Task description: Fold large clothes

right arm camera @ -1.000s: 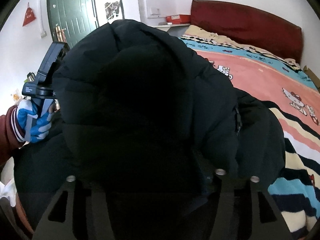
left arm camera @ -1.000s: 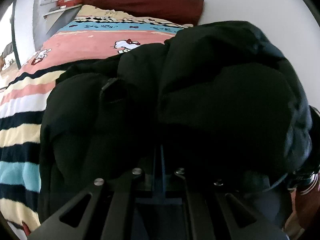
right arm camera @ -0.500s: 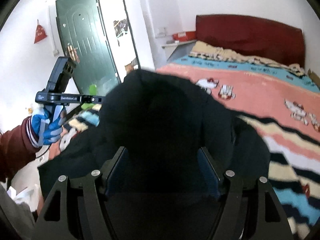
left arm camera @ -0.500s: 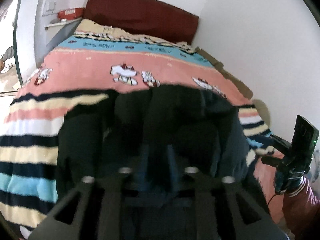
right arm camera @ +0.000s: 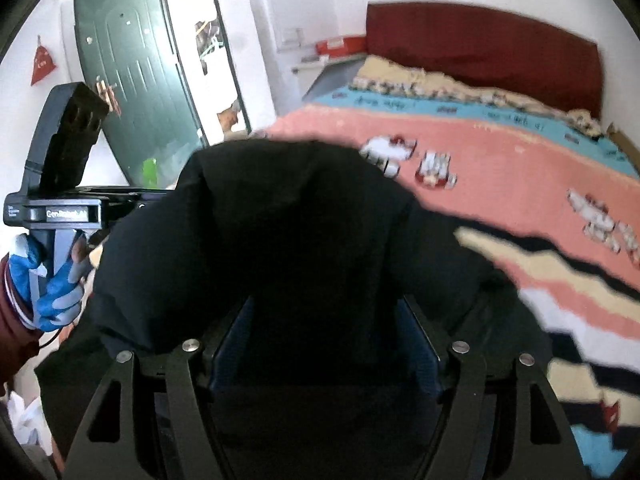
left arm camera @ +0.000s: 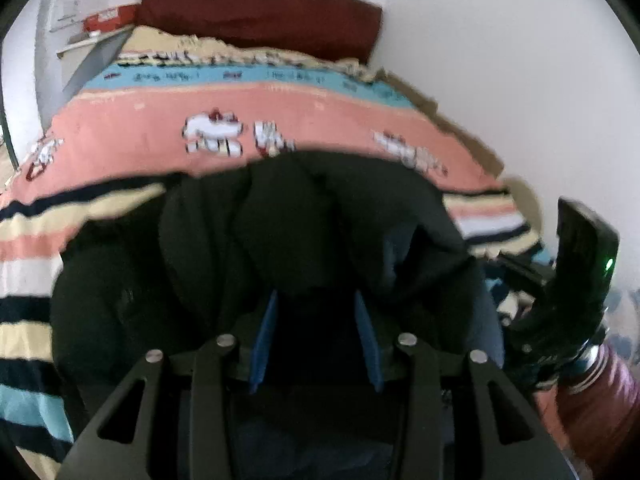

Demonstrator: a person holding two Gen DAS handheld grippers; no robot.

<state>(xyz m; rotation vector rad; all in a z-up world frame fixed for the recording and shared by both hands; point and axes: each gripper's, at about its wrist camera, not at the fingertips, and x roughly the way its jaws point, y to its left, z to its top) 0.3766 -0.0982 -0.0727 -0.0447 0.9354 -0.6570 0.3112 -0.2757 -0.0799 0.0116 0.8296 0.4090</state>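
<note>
A black puffy jacket [left arm camera: 304,240] lies bunched on the near end of a bed with a striped pink cartoon blanket [left arm camera: 160,128]. My left gripper [left arm camera: 316,300] has its blue fingers [left arm camera: 262,340] spread wide, with jacket fabric lying between them. My right gripper [right arm camera: 328,304] is also spread wide over the jacket [right arm camera: 288,224], its blue fingers [right arm camera: 232,340] apart with fabric draped between them. Each gripper's body shows in the other's view: the right one [left arm camera: 576,280], the left one [right arm camera: 60,184] in a blue-gloved hand.
A dark red headboard [left arm camera: 260,12] stands at the far end of the bed. A white wall [left arm camera: 500,60] runs along its right side. A green door [right arm camera: 132,92] stands open on the left, with a small shelf [right arm camera: 332,48] beside the headboard.
The jacket has dropped from a raised bulge onto the bed. Both grippers' fingers have spread from shut to wide apart, and more of the blanket shows.
</note>
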